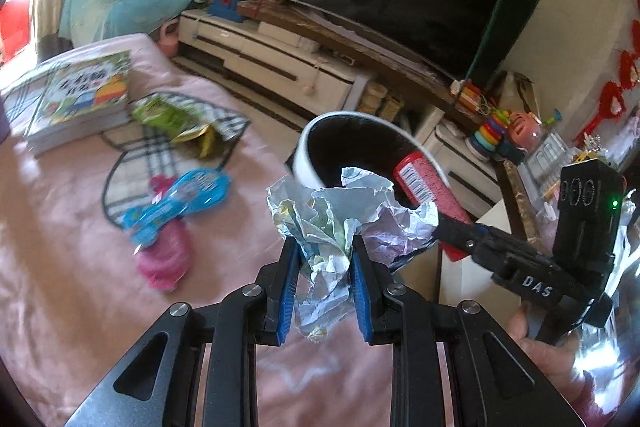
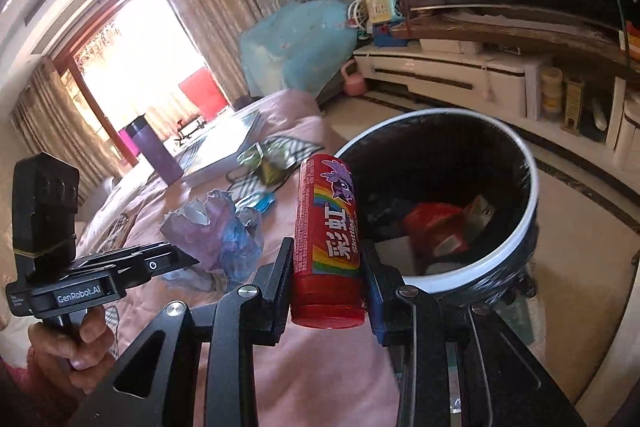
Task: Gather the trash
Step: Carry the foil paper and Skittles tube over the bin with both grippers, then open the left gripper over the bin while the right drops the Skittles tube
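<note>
Trash bin (image 2: 516, 247) contents dark, indistinct.

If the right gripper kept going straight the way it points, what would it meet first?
Probably the white-rimmed black trash bin, whose opening lies just ahead of the right gripper and its red candy tube; depth is uncertain.

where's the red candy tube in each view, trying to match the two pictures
Left wrist view: the red candy tube is right of centre, slanting over the bin's rim, held by the right gripper.
Right wrist view: it stands at centre, clamped between the fingers.
Shared landmark: the white-rimmed trash bin.
</note>
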A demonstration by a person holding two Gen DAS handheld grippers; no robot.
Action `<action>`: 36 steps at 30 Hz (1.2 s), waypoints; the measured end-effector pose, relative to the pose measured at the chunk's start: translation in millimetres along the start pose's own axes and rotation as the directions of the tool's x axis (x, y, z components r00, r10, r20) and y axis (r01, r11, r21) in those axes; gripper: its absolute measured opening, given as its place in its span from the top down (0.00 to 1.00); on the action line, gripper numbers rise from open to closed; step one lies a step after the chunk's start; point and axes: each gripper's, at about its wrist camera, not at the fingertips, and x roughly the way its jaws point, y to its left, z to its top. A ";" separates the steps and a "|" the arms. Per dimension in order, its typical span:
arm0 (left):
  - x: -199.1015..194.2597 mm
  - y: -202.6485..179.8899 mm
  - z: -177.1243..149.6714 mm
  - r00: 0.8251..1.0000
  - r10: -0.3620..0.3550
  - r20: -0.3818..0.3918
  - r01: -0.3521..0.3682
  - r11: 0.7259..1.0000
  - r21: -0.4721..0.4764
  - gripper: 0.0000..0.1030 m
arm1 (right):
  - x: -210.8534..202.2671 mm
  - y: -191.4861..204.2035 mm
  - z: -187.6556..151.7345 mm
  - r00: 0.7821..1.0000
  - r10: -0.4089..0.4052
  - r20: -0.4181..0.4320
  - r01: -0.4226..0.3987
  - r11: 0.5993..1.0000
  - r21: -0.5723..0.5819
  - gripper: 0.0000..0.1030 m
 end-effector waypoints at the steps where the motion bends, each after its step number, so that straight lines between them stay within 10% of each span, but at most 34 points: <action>1: 3.5 -3.2 3.4 1.000 -0.004 0.001 0.004 1.000 0.005 0.77 | -0.3 -2.8 1.7 1.000 -0.002 0.003 0.002 1.000 0.005 0.69; 26: 111.3 -43.6 62.5 0.997 0.016 -0.077 -0.010 0.997 0.080 0.76 | 16.9 -71.9 45.0 0.996 -0.092 0.001 0.092 0.990 0.104 0.69; 32: 124.2 -42.3 66.4 0.994 0.037 -0.100 -0.032 0.998 0.048 0.43 | 25.9 -82.0 46.2 0.993 -0.115 -0.029 0.118 0.986 0.120 0.64; 36: 116.4 -40.1 62.8 0.996 0.019 -0.090 -0.016 0.999 0.036 0.42 | 19.8 -86.1 44.9 0.994 -0.110 -0.013 0.110 0.981 0.157 0.45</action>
